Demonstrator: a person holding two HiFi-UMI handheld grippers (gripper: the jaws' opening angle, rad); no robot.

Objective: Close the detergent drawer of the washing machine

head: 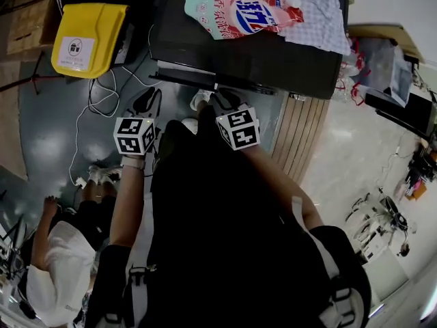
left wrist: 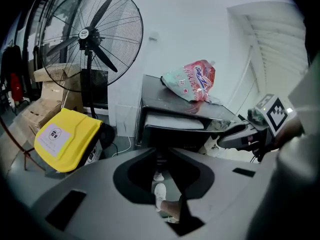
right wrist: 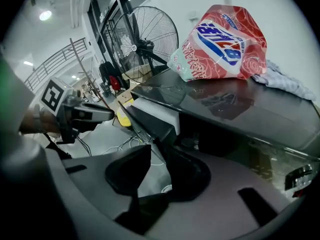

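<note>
**Operator:** Where does the drawer stand?

**Guide:** The detergent drawer point(right wrist: 150, 115) juts out of the washing machine's point(head: 273, 53) front, just under its top. Its pale tray shows behind the dark face panel.

**Operator:** And my tongs?

**Guide:** Both are released and empty. Your right tongs point(right wrist: 155, 151) hover just in front of the washing machine, at the corner of the drawer's face. I can't tell whether they touch it. Your left tongs point(left wrist: 161, 156) sit further out from the washing machine, with only a shoe point(left wrist: 159, 191) showing through their gap.

**Operator:** How do I shut it cleanly?

**Guide:** Don't grasp it. Slide your right tongs from the corner to the middle of the face panel. Then push straight in toward the washing machine, since a push at the corner would likely skew the tray and jam it. Slow down near the end and stop once the face sits flush with the washing machine's front. Leave your left tongs out of the closing gap, and stay clear of the detergent pouch point(head: 239, 11) on top of the washing machine.
</note>
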